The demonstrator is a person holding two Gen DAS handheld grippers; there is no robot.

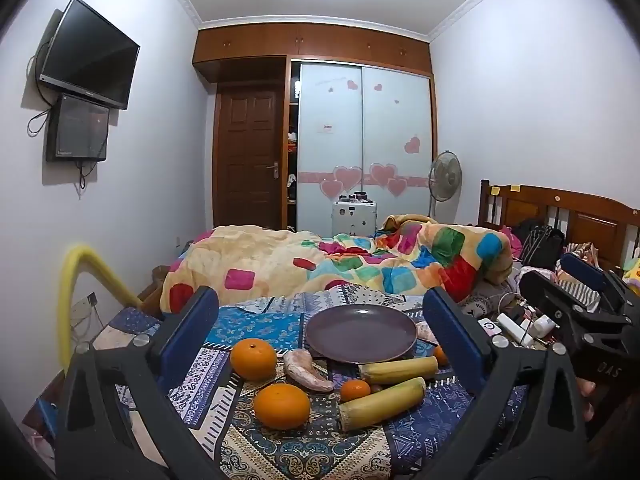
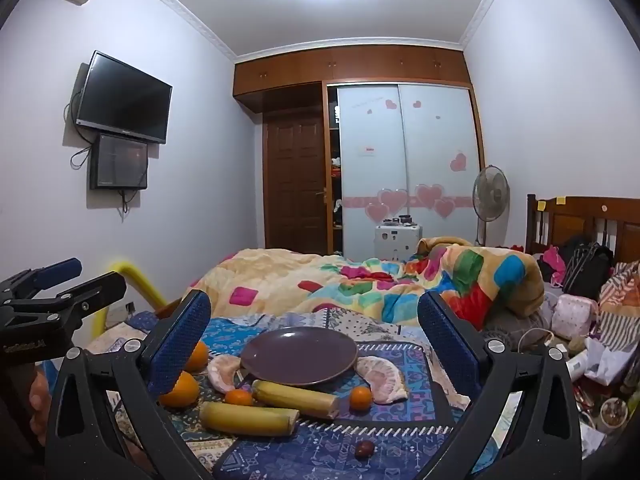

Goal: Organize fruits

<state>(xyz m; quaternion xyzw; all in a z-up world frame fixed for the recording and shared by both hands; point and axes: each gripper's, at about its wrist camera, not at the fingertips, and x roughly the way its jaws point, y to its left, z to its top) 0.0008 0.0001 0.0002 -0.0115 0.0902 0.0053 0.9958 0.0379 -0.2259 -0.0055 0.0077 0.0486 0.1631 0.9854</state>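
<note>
An empty purple plate [image 1: 361, 333] [image 2: 299, 356] lies on a patterned cloth [image 1: 320, 452] [image 2: 320, 452]. Around it lie two large oranges [image 1: 253, 359] [image 1: 282, 406], two small tangerines [image 2: 239, 397] [image 2: 361, 398], two cut banana pieces [image 2: 248, 418] [image 2: 296, 397], two pomelo segments [image 2: 382, 379] [image 2: 223, 372] and a small dark red fruit [image 2: 364, 449]. My left gripper [image 1: 320, 340] is open and empty above the near fruit. My right gripper [image 2: 314, 344] is open and empty, hovering in front of the plate.
A crumpled colourful quilt [image 1: 340, 264] lies behind the cloth on the bed. Clutter of bottles, cables and bags [image 2: 580, 344] sits at the right. A yellow padded rail [image 1: 76, 280] stands at the left edge. A wooden headboard [image 1: 560, 212] is far right.
</note>
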